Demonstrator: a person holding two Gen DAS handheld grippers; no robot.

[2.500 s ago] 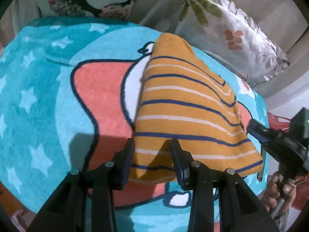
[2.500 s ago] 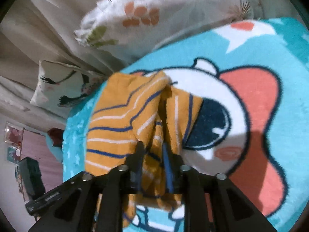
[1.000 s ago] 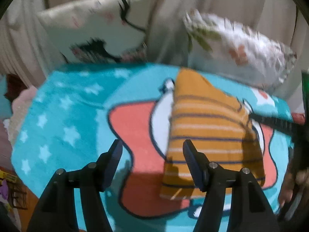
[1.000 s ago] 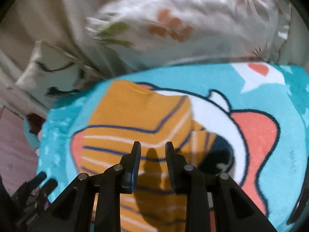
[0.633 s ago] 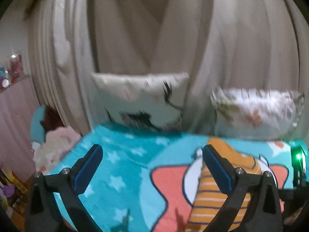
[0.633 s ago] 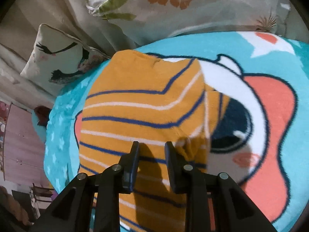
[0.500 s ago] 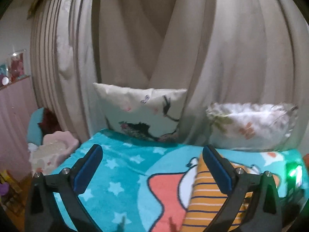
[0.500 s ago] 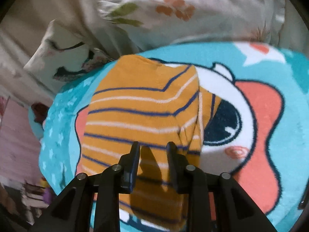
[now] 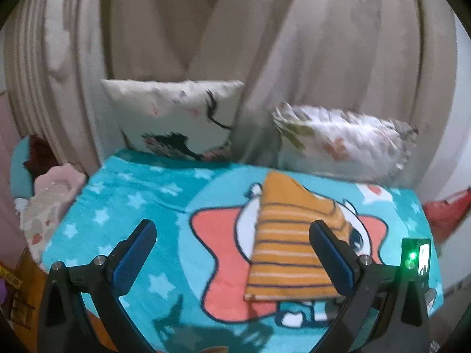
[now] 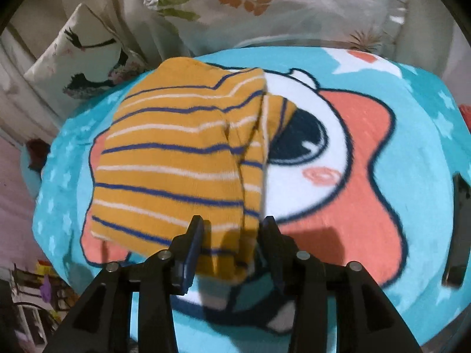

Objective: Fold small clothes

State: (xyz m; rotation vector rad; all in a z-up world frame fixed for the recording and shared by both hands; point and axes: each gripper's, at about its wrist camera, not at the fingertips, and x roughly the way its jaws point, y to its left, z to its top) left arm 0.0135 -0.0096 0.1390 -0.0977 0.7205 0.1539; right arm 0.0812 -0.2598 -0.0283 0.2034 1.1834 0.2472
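A folded orange garment with blue and white stripes [image 9: 291,244] lies flat on a turquoise cartoon blanket [image 9: 132,206]. It also shows in the right wrist view [image 10: 182,158], with a folded layer along its right side. My left gripper [image 9: 232,253] is wide open and empty, held back above the blanket's near edge. My right gripper [image 10: 232,235] is open over the garment's near edge, its jaws on either side of the cloth without gripping it.
Two pillows, one with a bird print [image 9: 176,120] and one with a leaf print [image 9: 344,150], lean on beige curtains [image 9: 235,44] at the back. Pink cushions [image 9: 47,188] lie at the left. The blanket [image 10: 397,147] drops off at its near edge.
My left gripper let go of the garment, opened wide and pulled back and up. My right gripper opened from nearly shut and also drew back. The garment now lies folded flat.
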